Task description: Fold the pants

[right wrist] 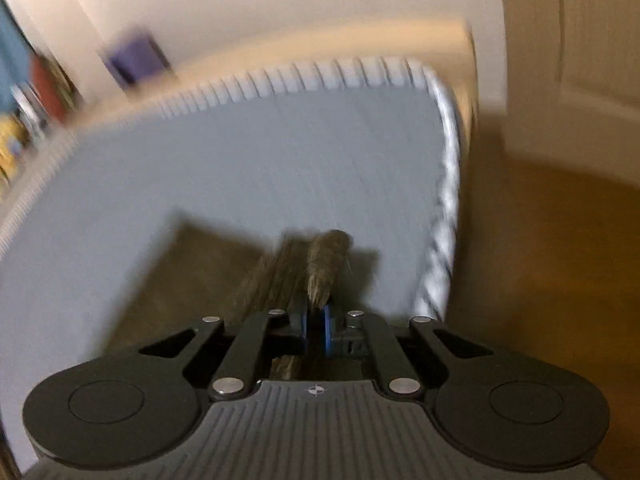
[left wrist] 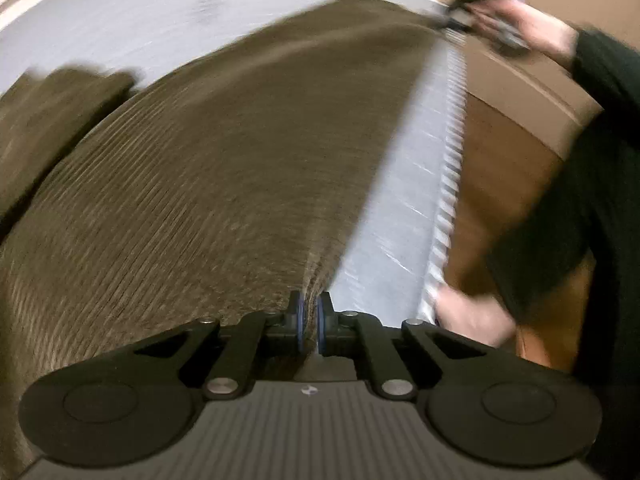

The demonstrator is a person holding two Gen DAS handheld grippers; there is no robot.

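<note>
Bed (left wrist: 120,36): grey, wide, with a ribbed edge; it carries the whole job.
Pants (left wrist: 208,168): olive ribbed cloth spread over the bed, stretched taut, long axis running from one claw to the other.
Right gripper (right wrist: 316,322): clenched on a bunched cloth end at the far corner.
Left gripper (left wrist: 311,322): clenched on the near edge; cloth lies ahead and leftward, so the fold likely swings that way.

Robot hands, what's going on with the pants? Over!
Left gripper shut on pants. Right gripper shut on another bunched edge. Pants stretched over grey mattress. Nothing in the way.
</note>
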